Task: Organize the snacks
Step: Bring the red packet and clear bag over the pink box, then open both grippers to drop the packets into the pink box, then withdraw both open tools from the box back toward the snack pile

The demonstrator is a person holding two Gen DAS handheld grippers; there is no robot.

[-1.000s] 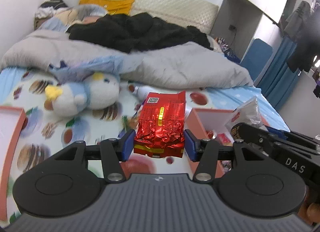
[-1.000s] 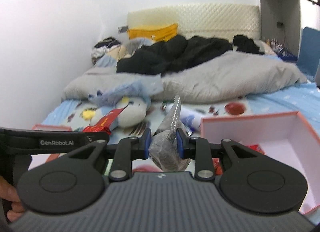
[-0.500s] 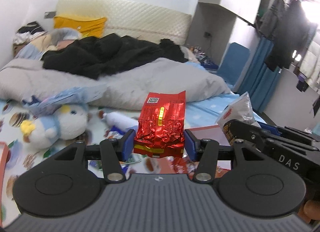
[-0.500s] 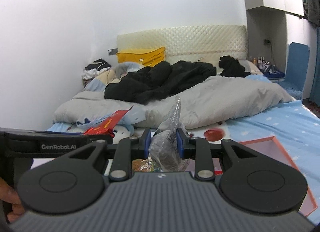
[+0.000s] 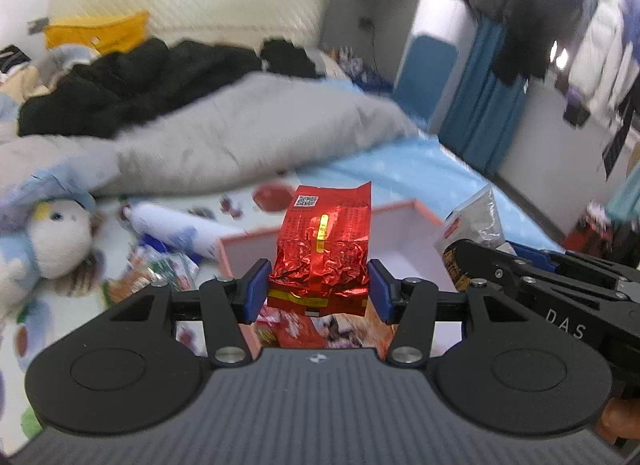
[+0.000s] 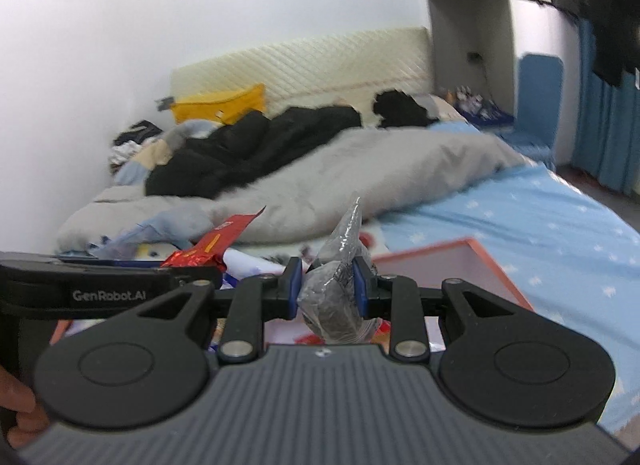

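Both jaws closed: left gripper (image 5: 318, 292) on red foil packet (image 5: 322, 255); right gripper (image 6: 326, 292) on clear packet (image 6: 334, 297)

The bed (image 6: 540, 221) had a blue star-print sheet on its right side & a fruit-print one to the left. A grey duvet (image 5: 248, 137) lay bunched across the middle w/ black clothing (image 5: 132, 81) heaped on it, a yellow pillow (image 5: 96, 31) up by the headboard. Nearer the foot: a plush toy (image 5: 52, 237) at left, a white bottle (image 5: 172, 225) on its side, loose snack packets (image 5: 160, 269) just beside a pink box (image 5: 400, 221) standing open on the sheet.
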